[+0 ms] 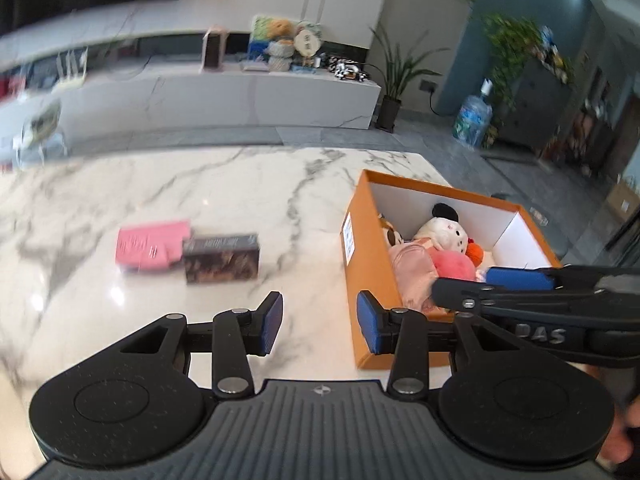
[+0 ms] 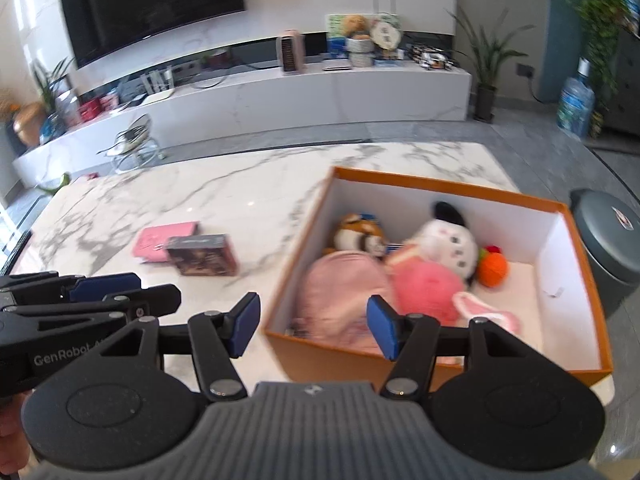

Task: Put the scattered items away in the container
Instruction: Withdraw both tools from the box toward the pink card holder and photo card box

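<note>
My left tool gapes empty — dark box lies ahead-left on the bench, long axis crosswise — nearer than the right's.

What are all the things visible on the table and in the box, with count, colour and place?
box: 1, orange outside, white inside, right part of the table
plush toys: several, pink, white, brown, orange, inside the box
pink packet: 1, pink, on the table left of the box
dark packet: 1, dark brown, touching the pink packet
table: 1, white marble
bin: 1, grey, right of the box
left gripper: 1, black, blue pads, open, empty
right gripper: 1, black, blue pads, open, empty
</note>
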A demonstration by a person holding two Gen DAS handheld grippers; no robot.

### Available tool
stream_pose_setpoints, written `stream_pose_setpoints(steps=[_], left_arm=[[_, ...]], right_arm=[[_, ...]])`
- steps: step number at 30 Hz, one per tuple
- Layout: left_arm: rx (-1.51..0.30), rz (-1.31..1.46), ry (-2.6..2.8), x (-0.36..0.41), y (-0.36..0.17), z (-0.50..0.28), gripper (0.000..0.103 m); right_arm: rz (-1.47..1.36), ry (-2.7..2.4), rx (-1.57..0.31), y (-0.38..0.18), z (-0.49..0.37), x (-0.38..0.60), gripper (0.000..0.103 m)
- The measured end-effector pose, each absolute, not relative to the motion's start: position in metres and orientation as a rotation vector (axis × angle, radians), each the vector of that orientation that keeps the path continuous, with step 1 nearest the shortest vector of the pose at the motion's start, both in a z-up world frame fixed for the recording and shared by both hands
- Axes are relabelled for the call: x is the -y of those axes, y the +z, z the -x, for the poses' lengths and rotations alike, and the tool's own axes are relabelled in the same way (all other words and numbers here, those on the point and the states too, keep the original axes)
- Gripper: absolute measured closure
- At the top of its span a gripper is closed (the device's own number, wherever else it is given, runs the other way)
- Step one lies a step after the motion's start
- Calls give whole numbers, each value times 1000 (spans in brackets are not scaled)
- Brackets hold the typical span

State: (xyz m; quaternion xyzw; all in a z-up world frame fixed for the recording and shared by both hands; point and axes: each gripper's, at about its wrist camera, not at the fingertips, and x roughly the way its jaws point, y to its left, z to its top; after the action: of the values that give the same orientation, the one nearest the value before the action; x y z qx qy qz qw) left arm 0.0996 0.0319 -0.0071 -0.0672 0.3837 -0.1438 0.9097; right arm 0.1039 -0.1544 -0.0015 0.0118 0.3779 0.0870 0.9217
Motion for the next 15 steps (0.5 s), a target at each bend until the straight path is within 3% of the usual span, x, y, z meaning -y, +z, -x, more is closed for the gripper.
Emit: stream_pose_setpoints(steps=[15], left_arm=[[-785,142,-134,-103,-30,-86,55]], right_arm=[[66,313,-844,-30,-110,61,41]])
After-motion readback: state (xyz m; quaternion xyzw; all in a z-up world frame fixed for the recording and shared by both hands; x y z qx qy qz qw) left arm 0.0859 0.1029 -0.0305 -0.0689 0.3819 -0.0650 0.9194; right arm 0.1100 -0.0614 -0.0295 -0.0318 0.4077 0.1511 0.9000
